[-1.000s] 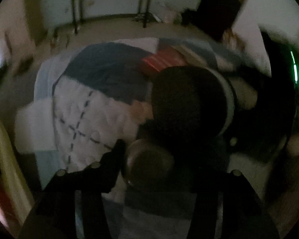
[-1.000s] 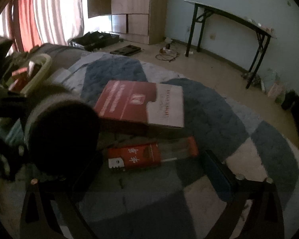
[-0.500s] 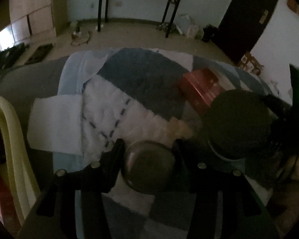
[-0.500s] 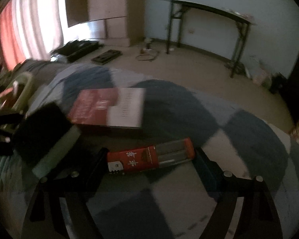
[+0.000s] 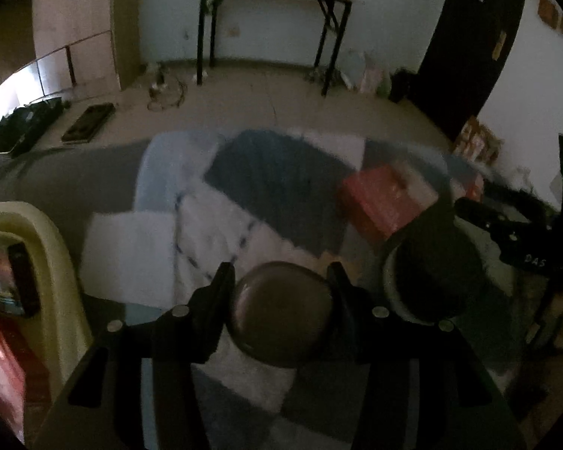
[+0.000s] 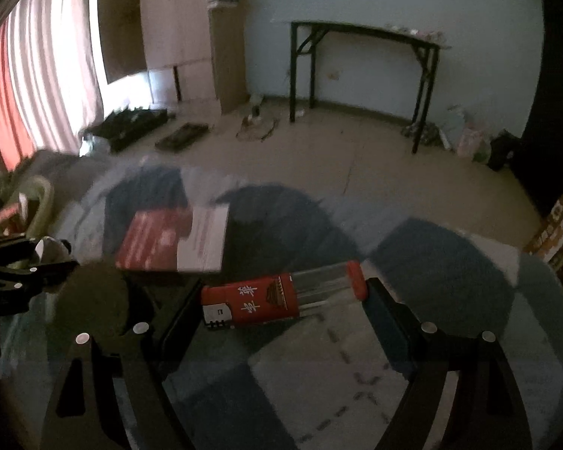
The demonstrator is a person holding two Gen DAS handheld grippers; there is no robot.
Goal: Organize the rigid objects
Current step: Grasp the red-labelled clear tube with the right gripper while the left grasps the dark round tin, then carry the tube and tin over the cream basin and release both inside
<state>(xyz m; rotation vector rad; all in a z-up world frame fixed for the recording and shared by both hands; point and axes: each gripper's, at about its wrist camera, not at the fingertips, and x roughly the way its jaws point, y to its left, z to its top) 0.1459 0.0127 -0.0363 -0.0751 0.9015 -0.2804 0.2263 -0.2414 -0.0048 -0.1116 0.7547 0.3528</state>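
Left view: left gripper (image 5: 281, 281) clamped on a round metal bowl (image 5: 281, 318) over the quilt (image 5: 274, 180) — basket (image 5: 56, 255) just left, likely its destination. Right view: right gripper (image 6: 281, 296) pinches a red tube (image 6: 277, 300) endwise, lifted clear of the red box (image 6: 169, 242).

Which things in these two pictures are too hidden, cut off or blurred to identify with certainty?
- Left wrist view: the basket contents are cut by the left edge and dim.
- Left wrist view: the round metal object in the left tongs; its lower part is hidden.
- Right wrist view: the print on the red and white box is blurred.
- Right wrist view: whether the right tongs clamp the red tube.
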